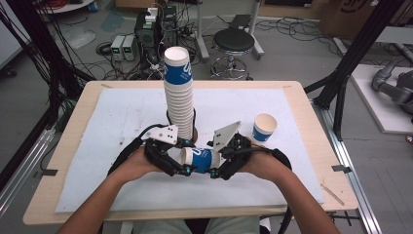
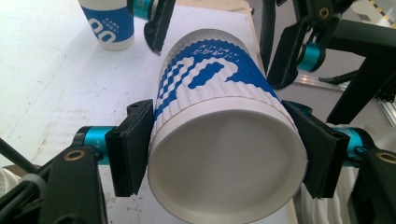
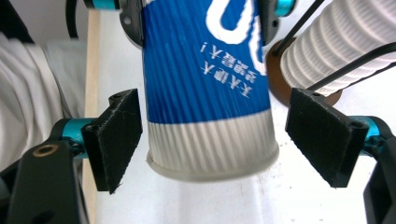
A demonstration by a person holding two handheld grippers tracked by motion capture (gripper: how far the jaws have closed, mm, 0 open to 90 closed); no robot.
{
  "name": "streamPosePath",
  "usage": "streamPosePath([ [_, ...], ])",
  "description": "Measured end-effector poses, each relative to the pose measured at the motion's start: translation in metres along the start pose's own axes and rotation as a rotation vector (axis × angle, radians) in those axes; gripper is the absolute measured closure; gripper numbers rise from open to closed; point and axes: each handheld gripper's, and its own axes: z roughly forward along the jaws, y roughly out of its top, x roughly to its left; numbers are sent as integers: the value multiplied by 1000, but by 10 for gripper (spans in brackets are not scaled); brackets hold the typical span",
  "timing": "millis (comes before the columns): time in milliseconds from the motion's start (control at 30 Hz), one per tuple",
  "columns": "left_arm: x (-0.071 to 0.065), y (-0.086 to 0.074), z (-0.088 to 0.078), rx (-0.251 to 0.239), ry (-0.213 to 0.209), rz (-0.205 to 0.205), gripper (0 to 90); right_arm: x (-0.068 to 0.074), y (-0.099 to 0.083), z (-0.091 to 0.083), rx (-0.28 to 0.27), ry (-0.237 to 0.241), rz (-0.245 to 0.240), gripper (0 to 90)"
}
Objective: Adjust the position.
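A blue-and-white ribbed paper cup (image 1: 197, 159) lies level in the air between my two grippers, near the table's front middle. My left gripper (image 1: 178, 158) is shut on it near the rim; in the left gripper view both pads press the cup (image 2: 224, 140) just behind its open mouth. My right gripper (image 1: 216, 163) stands open around the cup's base end. In the right gripper view its pads (image 3: 116, 140) flank the cup (image 3: 205, 93) with a gap on each side.
A tall stack of cups (image 1: 178, 92) on a brown base (image 3: 280, 88) rises just behind the grippers. A single upright cup (image 1: 264, 127) stands to the right. A white mat (image 1: 122, 122) covers the wooden table (image 1: 63, 161).
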Motion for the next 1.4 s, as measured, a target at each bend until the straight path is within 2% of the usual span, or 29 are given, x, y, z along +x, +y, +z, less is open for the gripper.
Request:
streamPosePath([
  [133,1,-6,-5,-67,3,-16,288,-2,-12,-7,-96,5,54,193],
  [233,3,-11,-9,-113,-1,-31,287,-3,-23,-13,-197,6,106,193],
  [367,3,-16,-14,-168,-3,-29,287,-3,-38,-18,-303,1,169,193],
  [500,3,-21,-17,-232,-13,-23,287,-2,-51,-17,-376,14,228,193],
  [600,3,-24,-18,-255,-20,-15,286,0,-59,-14,-416,20,249,193],
  [800,2,-29,-17,-301,-28,3,286,5,-70,-8,-485,34,283,193],
  [1000,1,-30,-13,-308,-42,23,286,9,-74,0,-533,61,295,193],
  [1233,-1,-29,-10,-318,-73,36,287,10,-73,8,-543,89,291,193],
  [1400,-2,-28,-8,-341,-95,42,288,10,-69,11,-555,129,292,183],
])
